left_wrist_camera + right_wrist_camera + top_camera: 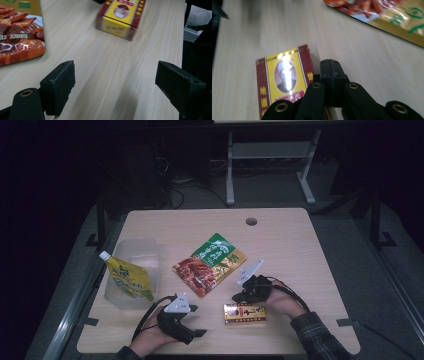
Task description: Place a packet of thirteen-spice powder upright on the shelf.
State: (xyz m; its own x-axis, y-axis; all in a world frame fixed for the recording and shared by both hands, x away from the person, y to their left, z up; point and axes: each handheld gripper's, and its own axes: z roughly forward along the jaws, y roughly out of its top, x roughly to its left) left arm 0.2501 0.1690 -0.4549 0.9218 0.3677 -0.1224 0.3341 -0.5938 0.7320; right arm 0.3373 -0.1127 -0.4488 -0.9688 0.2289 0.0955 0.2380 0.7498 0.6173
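your right gripper [329, 65], jaws pressed together, sits just beside the box [283, 75], lying lengthwise along its side.

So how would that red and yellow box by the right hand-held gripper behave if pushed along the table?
The red and yellow box lies flat on its broad face, so it would probably slide rather than tip. Its squared edges suggest stiff card. The glare on its top hints at a slick wrapper that pads might slip on.
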